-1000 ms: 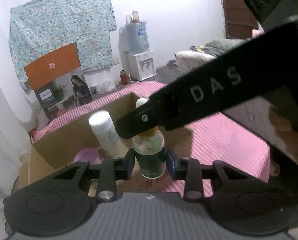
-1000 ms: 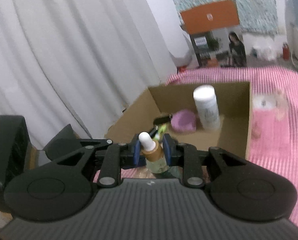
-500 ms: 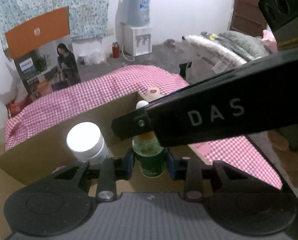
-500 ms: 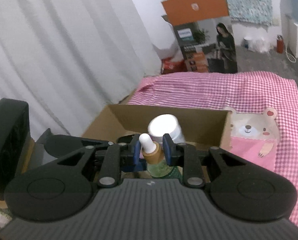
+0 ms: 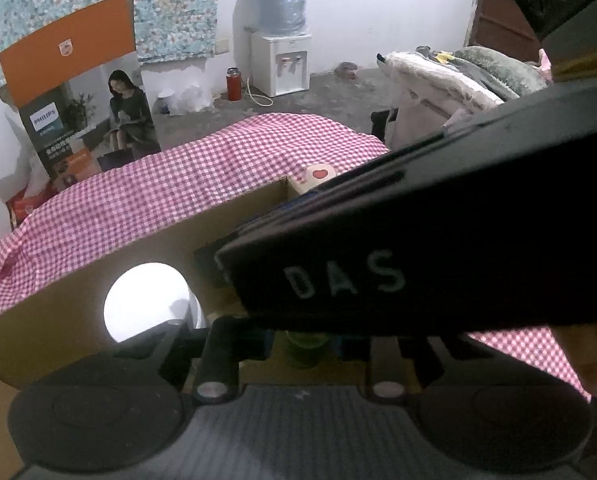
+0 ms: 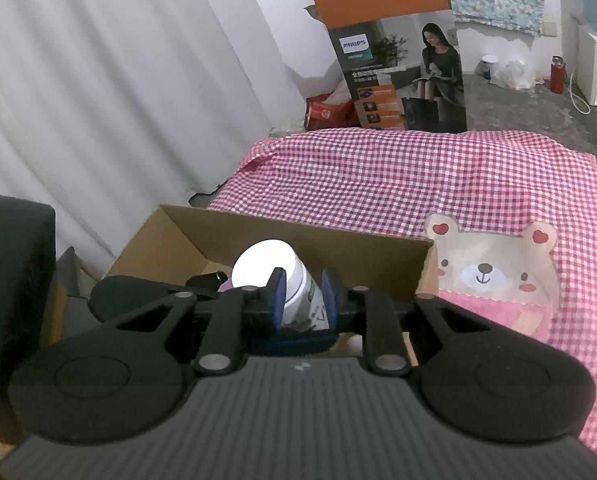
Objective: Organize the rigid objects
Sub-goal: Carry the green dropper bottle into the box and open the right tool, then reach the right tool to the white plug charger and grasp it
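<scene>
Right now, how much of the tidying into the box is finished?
Done: the white-capped bottle stands in the cardboard box. In hand: the green bottle sits between the jaws of the left gripper, which have just been closing; the grip is unclear. Left: setting it down inside.

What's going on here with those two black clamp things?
A person holds a gripper in each hand over a cardboard box on a pink checked cloth. The left gripper, its jaws just closing further, holds a green bottle low over the box, beside a white-capped bottle inside. The right gripper is shut, apparently on nothing, crossing above the left.
</scene>
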Available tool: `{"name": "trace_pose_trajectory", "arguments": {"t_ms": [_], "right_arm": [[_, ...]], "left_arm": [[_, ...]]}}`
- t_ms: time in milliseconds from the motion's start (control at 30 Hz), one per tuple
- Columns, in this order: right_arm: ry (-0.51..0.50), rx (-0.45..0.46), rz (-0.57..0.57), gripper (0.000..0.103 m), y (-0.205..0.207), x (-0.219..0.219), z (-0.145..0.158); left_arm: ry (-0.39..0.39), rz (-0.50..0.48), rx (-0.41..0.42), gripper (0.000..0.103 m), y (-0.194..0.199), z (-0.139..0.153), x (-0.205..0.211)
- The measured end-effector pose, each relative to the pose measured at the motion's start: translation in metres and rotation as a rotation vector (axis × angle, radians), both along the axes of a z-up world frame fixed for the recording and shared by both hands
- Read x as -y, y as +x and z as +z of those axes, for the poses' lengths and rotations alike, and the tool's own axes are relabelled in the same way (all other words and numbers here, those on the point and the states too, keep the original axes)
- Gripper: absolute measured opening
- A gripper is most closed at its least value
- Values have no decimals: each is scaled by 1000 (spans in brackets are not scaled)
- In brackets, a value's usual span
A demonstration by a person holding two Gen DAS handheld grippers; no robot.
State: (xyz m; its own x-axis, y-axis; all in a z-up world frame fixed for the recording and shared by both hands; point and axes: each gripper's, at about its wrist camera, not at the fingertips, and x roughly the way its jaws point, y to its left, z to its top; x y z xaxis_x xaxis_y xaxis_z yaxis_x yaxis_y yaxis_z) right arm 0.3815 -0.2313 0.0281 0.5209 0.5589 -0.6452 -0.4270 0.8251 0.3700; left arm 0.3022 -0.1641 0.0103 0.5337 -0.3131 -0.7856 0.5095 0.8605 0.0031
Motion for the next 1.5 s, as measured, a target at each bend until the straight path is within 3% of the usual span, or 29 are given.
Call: {"name": "trace_pose_trajectory", "arguments": {"t_ms": [233, 267, 333, 533, 700, 767, 833, 967, 1133, 1367, 1500], "right_arm": [[23, 6, -15, 19, -1, 8, 1], [30, 7, -18, 20, -2, 9, 3], [41, 14, -28, 21, -7, 13, 7], [88, 56, -69, 22, -36, 25, 30], [117, 118, -93, 33, -83, 32, 54], [132, 134, -97, 46, -103, 34, 59], [152, 144, -99, 51, -124, 36, 60], [207, 104, -109, 56, -159, 35, 43], [272, 9, -127, 58, -188, 23, 9], [332, -141, -114, 59, -209, -17, -36], [347, -231, -97, 60, -211, -45, -60]], "left_arm": [[13, -3, 10, 30, 0, -1, 2], [18, -1, 14, 33, -2, 1, 3], [22, 1, 24, 56, -10, 5, 3], [21, -6, 65, 79, -34, 30, -10], [15, -5, 97, 87, -66, 56, -33], [-1, 0, 112, 89, -85, 66, -47], [-20, 12, 127, 93, -105, 76, -64], [-54, 45, 134, 96, -139, 82, -95], [-67, 104, 99, 96, -169, 68, -126], [-73, 163, 5, 96, -201, 25, -149], [-30, 191, -25, 96, -213, -2, -151]]}}
